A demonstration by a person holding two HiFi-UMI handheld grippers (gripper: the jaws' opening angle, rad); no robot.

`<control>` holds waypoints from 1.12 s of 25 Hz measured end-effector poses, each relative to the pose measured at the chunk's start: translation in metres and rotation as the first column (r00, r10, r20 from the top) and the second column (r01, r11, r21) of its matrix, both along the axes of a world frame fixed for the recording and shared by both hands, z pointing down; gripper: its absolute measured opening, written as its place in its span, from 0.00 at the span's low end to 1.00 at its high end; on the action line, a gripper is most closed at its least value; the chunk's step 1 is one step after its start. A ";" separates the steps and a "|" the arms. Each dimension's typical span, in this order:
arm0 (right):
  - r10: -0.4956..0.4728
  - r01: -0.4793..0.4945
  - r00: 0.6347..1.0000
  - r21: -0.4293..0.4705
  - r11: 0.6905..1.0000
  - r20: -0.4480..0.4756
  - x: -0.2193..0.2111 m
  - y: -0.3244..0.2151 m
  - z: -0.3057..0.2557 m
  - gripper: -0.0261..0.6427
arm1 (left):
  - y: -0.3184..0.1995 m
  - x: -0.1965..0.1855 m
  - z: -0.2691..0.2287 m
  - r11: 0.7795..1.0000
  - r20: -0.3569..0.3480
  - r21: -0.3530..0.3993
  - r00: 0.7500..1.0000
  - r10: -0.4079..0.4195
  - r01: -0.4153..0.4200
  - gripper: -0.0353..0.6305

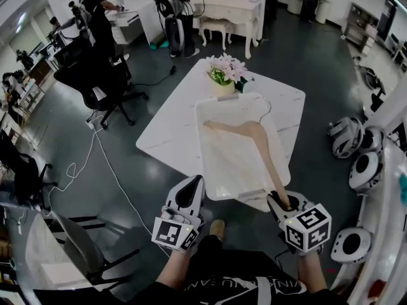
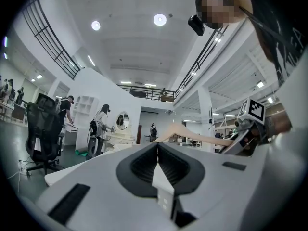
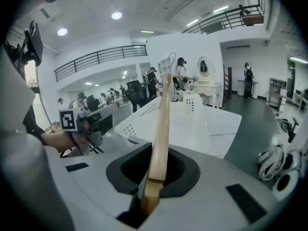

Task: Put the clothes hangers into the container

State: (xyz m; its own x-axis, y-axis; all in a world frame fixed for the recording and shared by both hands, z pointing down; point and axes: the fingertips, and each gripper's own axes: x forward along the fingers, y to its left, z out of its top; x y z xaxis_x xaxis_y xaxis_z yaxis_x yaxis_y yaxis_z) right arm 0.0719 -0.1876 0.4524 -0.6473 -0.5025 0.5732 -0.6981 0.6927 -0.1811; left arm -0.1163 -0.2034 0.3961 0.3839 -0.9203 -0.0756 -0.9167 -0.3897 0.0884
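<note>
A wooden clothes hanger (image 1: 257,142) hangs over the white perforated container (image 1: 219,103) on the table. Its metal hook points toward the far side. My right gripper (image 1: 283,202) is shut on the near end of one hanger arm, just off the container's near right corner. In the right gripper view the hanger (image 3: 162,124) runs up from between the jaws toward the container (image 3: 192,114). My left gripper (image 1: 189,192) floats to the left of the container's near edge, shut with nothing in it. From the left gripper view the hanger (image 2: 202,138) shows beyond the closed jaws.
The container sits on a white marble table (image 1: 172,132) with a pot of pink flowers (image 1: 224,75) at its far end. A black office chair (image 1: 95,75) stands to the left, and round white devices (image 1: 365,170) lie on the floor to the right. People work at desks in the background.
</note>
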 end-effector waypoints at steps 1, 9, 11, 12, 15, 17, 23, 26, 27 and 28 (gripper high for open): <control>-0.004 0.004 1.000 0.006 1.000 -0.027 0.001 -0.002 0.001 0.12 | -0.003 0.000 0.000 1.000 0.000 0.000 1.000 0.003 -0.003 0.07; -0.034 0.036 0.986 0.007 0.999 -0.165 -0.001 -0.020 0.005 0.12 | -0.034 -0.014 -0.001 1.000 -0.002 -0.001 1.000 0.011 -0.011 0.07; -0.046 0.047 0.982 -0.003 0.999 -0.184 -0.003 -0.025 0.007 0.12 | -0.040 -0.018 -0.001 1.000 -0.005 -0.001 1.000 0.011 -0.011 0.07; -0.052 0.051 0.980 -0.009 0.999 -0.194 -0.003 -0.028 0.009 0.12 | -0.043 -0.019 -0.001 1.000 -0.006 -0.002 1.000 0.012 -0.012 0.07; -0.067 0.063 0.971 -0.027 0.998 -0.229 -0.004 -0.037 0.013 0.12 | -0.053 -0.023 0.000 1.000 -0.010 -0.006 1.000 0.017 -0.018 0.07; -0.077 0.070 0.966 -0.038 0.997 -0.245 -0.007 -0.043 0.015 0.12 | -0.059 -0.025 0.001 1.000 -0.012 -0.011 1.000 0.022 -0.022 0.07; -0.103 0.090 0.954 -0.056 0.994 -0.282 -0.019 -0.061 0.023 0.12 | -0.076 -0.030 0.004 0.999 -0.015 -0.017 0.999 0.039 -0.039 0.07; -0.104 0.087 0.948 -0.069 0.994 -0.301 -0.021 -0.065 0.028 0.12 | -0.083 -0.031 0.004 0.998 -0.006 -0.020 0.999 0.051 -0.051 0.07; -0.105 0.086 0.946 -0.073 0.994 -0.305 -0.020 -0.066 0.029 0.12 | -0.085 -0.031 0.004 0.998 -0.005 -0.021 0.998 0.055 -0.055 0.07; -0.106 0.086 0.946 -0.079 0.993 -0.308 -0.020 -0.067 0.029 0.12 | -0.088 -0.031 0.003 0.998 -0.004 -0.022 0.998 0.058 -0.058 0.07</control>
State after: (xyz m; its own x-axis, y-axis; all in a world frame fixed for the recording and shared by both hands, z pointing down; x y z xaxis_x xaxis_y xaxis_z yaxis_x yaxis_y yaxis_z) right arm 0.0518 -0.2548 0.4814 -0.4753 -0.4028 0.7822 -0.6574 0.7535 -0.0114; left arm -0.1478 -0.2910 0.3992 0.4365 -0.8979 -0.0572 -0.8922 -0.4402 0.1009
